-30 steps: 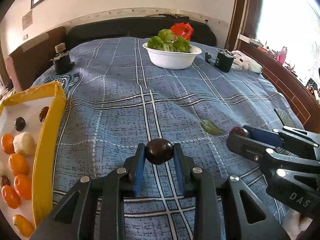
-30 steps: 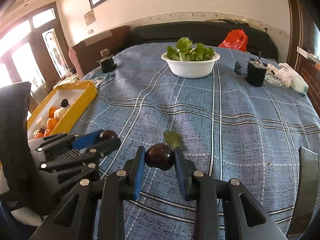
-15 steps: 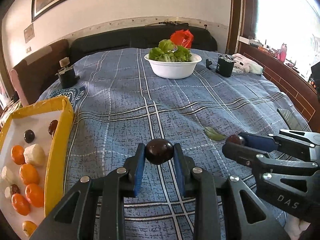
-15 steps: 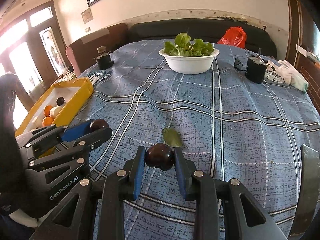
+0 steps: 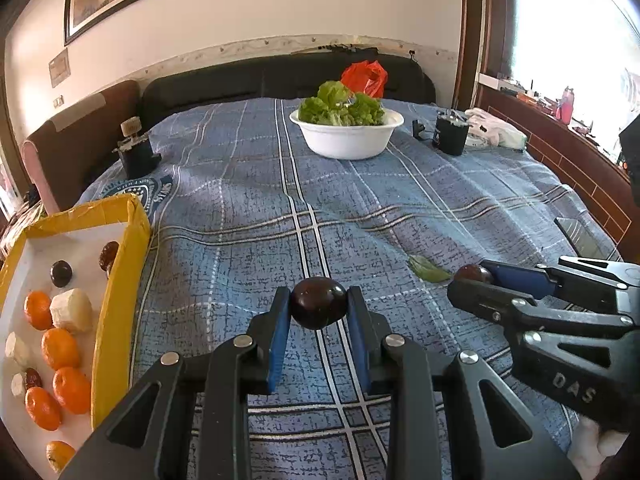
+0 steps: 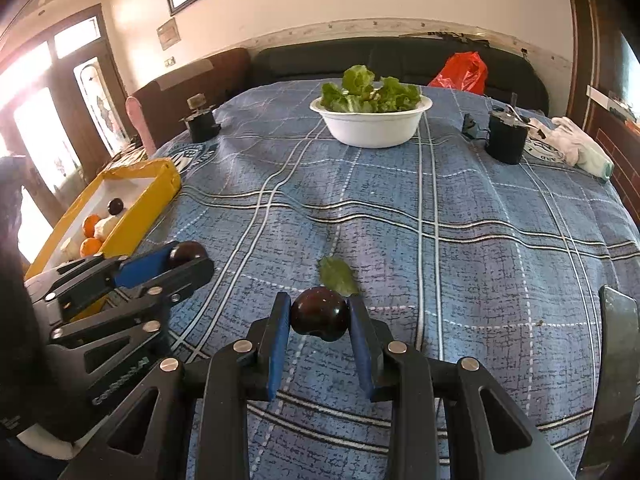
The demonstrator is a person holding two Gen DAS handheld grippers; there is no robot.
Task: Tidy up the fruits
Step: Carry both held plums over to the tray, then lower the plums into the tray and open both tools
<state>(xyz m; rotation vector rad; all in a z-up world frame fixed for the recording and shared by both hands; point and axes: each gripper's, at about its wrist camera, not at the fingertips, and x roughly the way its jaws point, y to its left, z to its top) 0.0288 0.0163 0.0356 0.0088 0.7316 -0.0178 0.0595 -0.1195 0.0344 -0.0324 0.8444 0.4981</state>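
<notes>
Over blue plaid cloth (image 5: 240,208), each tool (image 5: 319,308) (image 6: 319,314) clamps a dark plum (image 5: 318,307) (image 6: 319,314).

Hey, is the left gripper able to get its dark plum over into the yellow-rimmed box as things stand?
Probably yes. The left gripper is shut on a dark round plum, and the yellow-rimmed box lies open-topped just to its left, with only bare blue plaid cloth between. The right gripper is on the other side.

Blue plaid bedspread (image 5: 248,208), yellow tray (image 5: 120,280), white bowl (image 5: 348,136), dark plums (image 5: 318,307)
</notes>
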